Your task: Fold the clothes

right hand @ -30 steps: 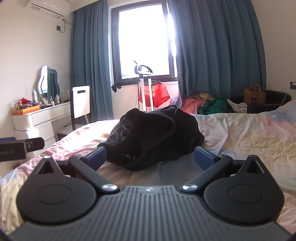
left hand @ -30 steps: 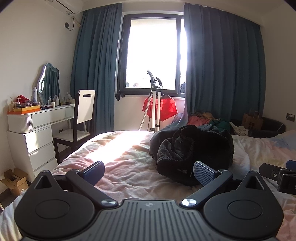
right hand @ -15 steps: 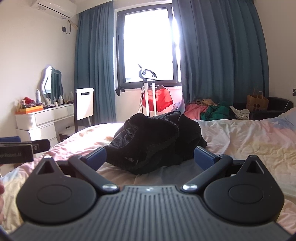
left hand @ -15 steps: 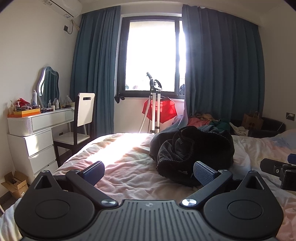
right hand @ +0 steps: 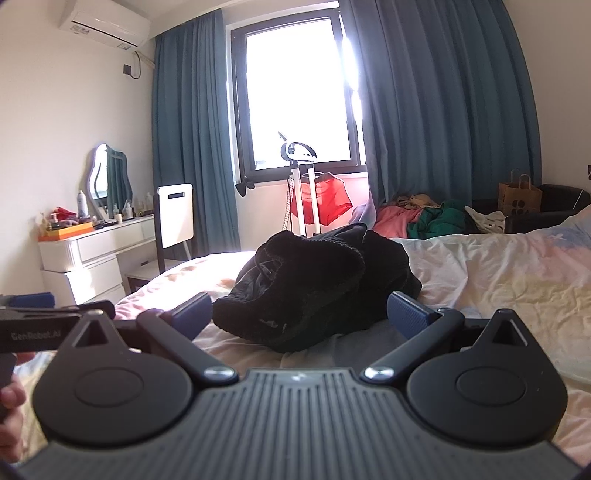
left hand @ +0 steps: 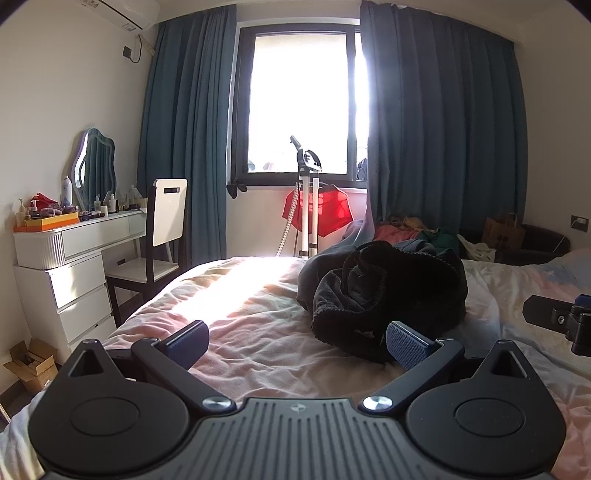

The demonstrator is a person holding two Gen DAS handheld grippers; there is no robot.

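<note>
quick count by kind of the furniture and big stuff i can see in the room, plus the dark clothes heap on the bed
dark clothes heap: 1
bed: 1
white dresser: 1
chair: 1
mirror: 1
air conditioner: 1
paper bag: 1
cardboard box: 1
tongs, open and empty: 2, left and right
total: 10

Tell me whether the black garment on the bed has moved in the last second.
No. The black garment sits crumpled in the same spot on the bed, below the window; only the cameras shifted slightly.
</note>
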